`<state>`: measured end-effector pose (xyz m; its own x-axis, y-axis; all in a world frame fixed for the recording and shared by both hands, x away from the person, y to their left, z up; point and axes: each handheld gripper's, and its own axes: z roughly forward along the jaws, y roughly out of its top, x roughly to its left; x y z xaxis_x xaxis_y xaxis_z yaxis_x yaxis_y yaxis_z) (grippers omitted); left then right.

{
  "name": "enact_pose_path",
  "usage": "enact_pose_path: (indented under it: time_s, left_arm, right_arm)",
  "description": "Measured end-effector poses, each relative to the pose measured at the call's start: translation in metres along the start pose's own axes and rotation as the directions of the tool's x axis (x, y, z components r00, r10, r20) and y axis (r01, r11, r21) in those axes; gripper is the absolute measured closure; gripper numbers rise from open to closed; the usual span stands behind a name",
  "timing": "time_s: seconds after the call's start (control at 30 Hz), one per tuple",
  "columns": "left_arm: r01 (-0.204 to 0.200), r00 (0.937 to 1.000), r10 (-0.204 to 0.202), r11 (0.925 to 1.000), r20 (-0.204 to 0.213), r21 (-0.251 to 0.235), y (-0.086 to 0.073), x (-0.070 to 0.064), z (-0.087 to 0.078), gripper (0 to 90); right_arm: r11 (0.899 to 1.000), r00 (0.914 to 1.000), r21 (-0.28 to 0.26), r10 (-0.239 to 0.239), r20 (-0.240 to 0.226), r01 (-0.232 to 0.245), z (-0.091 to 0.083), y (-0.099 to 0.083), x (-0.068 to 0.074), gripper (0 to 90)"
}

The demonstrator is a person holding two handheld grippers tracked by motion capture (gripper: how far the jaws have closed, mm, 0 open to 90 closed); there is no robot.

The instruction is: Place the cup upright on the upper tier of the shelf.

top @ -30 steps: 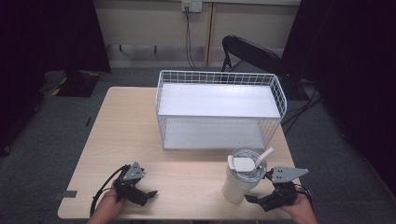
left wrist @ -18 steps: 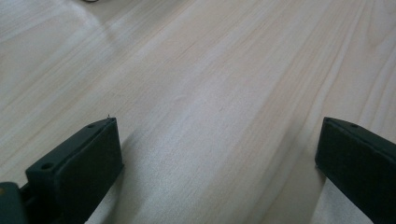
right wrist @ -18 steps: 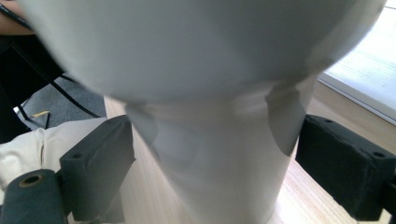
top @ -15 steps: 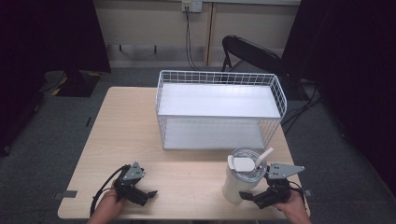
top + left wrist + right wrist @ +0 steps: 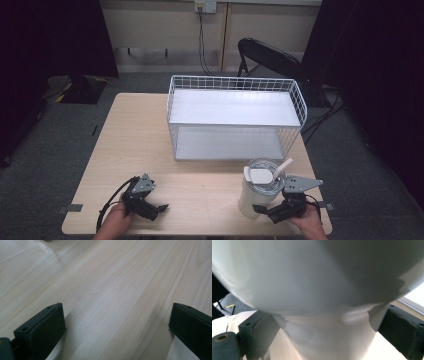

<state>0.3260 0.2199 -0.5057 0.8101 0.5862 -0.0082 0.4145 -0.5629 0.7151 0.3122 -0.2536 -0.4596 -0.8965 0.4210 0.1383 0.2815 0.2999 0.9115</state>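
Note:
A white tumbler (image 5: 254,194) with a lid and a white straw (image 5: 283,166) stands upright near the table's front right. My right gripper (image 5: 264,207) is low at its base, open, with one black jaw on each side of the cup. In the right gripper view the tumbler (image 5: 324,302) looms very close between the two jaws, which stand wide apart at its narrow lower part. My left gripper (image 5: 156,209) rests at the front left, open. Bare wood lies between its jaws in the left gripper view (image 5: 117,322).
A white wire basket (image 5: 235,80) with two white shelves stands on the far half of the wooden table (image 5: 140,145). A black chair (image 5: 270,55) sits behind the table. The table's front edge is just below both hands.
My right gripper has slid left toward the tumbler and now has its jaws around the cup's base. The left gripper has stayed put.

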Motion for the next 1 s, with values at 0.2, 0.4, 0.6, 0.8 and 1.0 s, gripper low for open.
enact_pose_path:
  time_s: [0.2, 0.4, 0.6, 0.8, 1.0]
  left_arm:
    - [0.0, 1.0, 0.0, 1.0, 0.0, 0.0, 0.0, 0.0, 0.0, 0.0]
    - [0.0, 1.0, 0.0, 1.0, 0.0, 0.002, 0.0001, -0.0001, 0.0, 0.0]
    - [0.0, 1.0, 0.0, 1.0, 0.0, 0.002, 0.0001, -0.0001, 0.0, 0.0]
    - [0.0, 1.0, 0.0, 1.0, 0.0, 0.001, 0.0002, -0.0001, 0.0001, 0.0]
    - [-0.002, 1.0, 0.002, 1.0, 0.0, 0.001, 0.0003, 0.0001, 0.0002, 0.0]
  right_arm:
    - [1.0, 1.0, -0.017, -0.007, 0.001, 0.007, 0.0025, -0.001, -0.0001, 6.2]
    - [0.999, 0.9996, -0.044, -0.026, 0.009, 0.027, 0.0075, -0.0013, 0.0009, 6.2]
    - [0.997, 0.9993, -0.067, -0.031, 0.023, 0.032, 0.0093, -0.0023, 0.003, 6.2]
    - [0.995, 0.9992, -0.103, -0.018, 0.036, 0.021, 0.0107, -0.0044, 0.0052, 6.9]
    - [0.992, 0.9972, -0.125, -0.012, 0.074, 0.021, 0.0107, -0.0026, 0.0071, 8.6]
